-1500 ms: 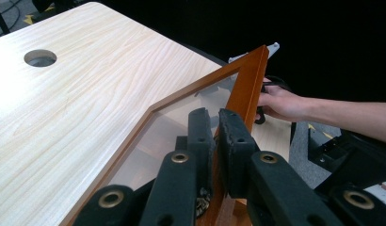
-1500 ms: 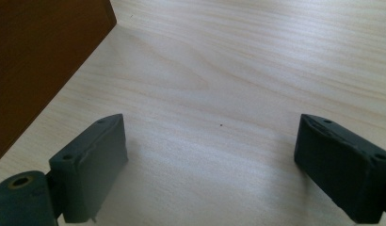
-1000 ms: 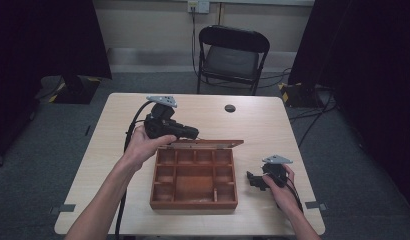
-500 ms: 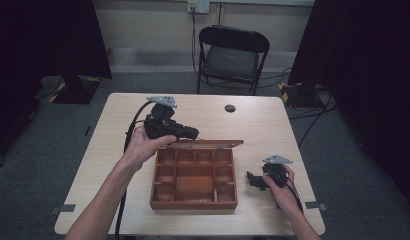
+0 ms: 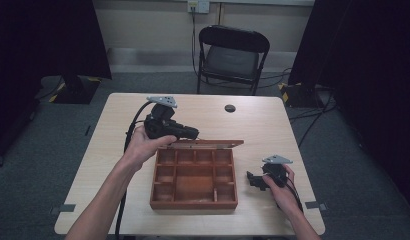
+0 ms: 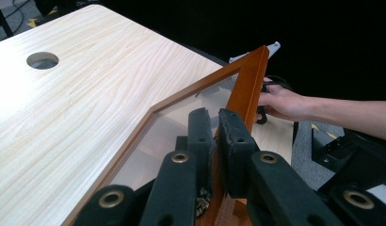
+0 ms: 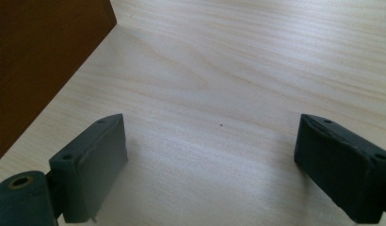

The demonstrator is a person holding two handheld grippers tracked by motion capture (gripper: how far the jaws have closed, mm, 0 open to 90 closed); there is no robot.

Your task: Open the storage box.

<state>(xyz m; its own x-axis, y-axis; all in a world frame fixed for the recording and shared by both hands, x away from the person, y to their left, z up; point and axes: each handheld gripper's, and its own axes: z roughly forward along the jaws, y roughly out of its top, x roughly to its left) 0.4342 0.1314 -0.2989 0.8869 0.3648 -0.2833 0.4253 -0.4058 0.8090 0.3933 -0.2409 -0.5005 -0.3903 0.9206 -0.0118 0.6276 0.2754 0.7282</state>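
Wooden box (image 5: 194, 177) sits on the table (image 5: 93, 165), near its front edge and about centred. Reddish-brown, glossy finish; rectangular, divided by thin wooden walls into small square cells round a larger middle cell. Cells look empty in the high view, though their floors are dim.

Lid (image 5: 208, 144) stands raised along the box's far edge, seen nearly edge-on from above — a thin strip. In the left gripper view it reads as an orange-brown wooden frame around a clear pane; table grain shows through the pane, with faint reflections.

Left tongs (image 6: 216, 141): black, matte, padded jaws pressed together on the lid's frame, one jaw each side of the wood. In the high view the left hand (image 5: 143, 145) wraps the gripper body, and the pinch point is hidden behind hand and gripper. Lower frame edge is cut off at the bottom of the left gripper view.

Right tongs (image 7: 210, 162): jaws spread wide, nothing between them, low over bare table just to the right of the box; a corner of the box's side wall fills the upper left of that view. Whether the pads touch the table I cannot tell.

Table: pale wood-grain laminate, rounded corners, round cable hole (image 5: 229, 108) near the far edge. Black folding chair (image 5: 232, 55) beyond — legs partly hidden by the table.
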